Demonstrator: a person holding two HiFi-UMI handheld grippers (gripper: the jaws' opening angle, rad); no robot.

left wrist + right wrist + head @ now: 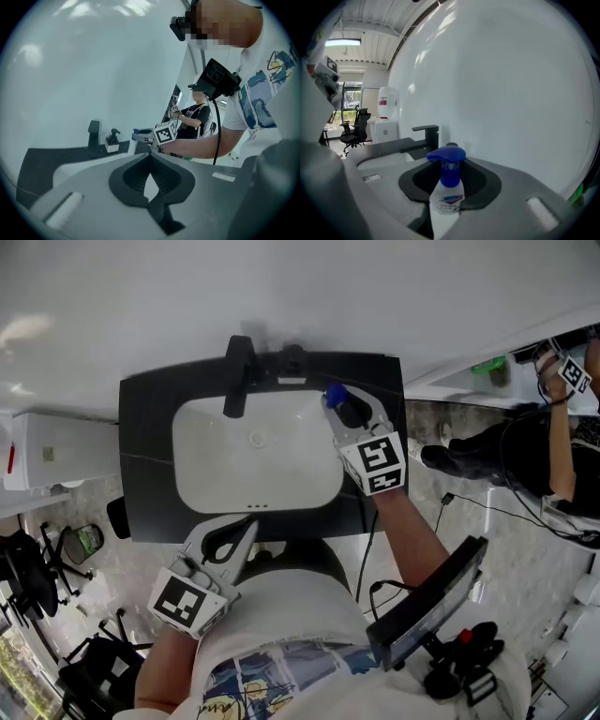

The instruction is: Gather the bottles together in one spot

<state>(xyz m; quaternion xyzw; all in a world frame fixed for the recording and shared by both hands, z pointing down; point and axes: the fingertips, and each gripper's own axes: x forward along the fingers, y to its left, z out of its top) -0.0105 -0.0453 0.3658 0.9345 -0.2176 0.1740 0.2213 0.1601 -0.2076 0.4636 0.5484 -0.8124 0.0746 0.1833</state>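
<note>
Black counter point(145, 493), faucet point(237, 376), dispenser point(112, 140)

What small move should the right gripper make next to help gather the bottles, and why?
Probably carry the bottle left and set it on the black counter beside the small black-pump dispenser by the black faucet. The right gripper has its jaws shut on the white soap bottle with the blue pump, near the basin's right rear corner, apart from that dispenser.

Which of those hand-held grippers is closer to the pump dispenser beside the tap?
Right. The right hand-held gripper, holding a blue-capped bottle, is just right of the pump dispenser; the left hand-held gripper is across the basin, by its front edge.
</note>
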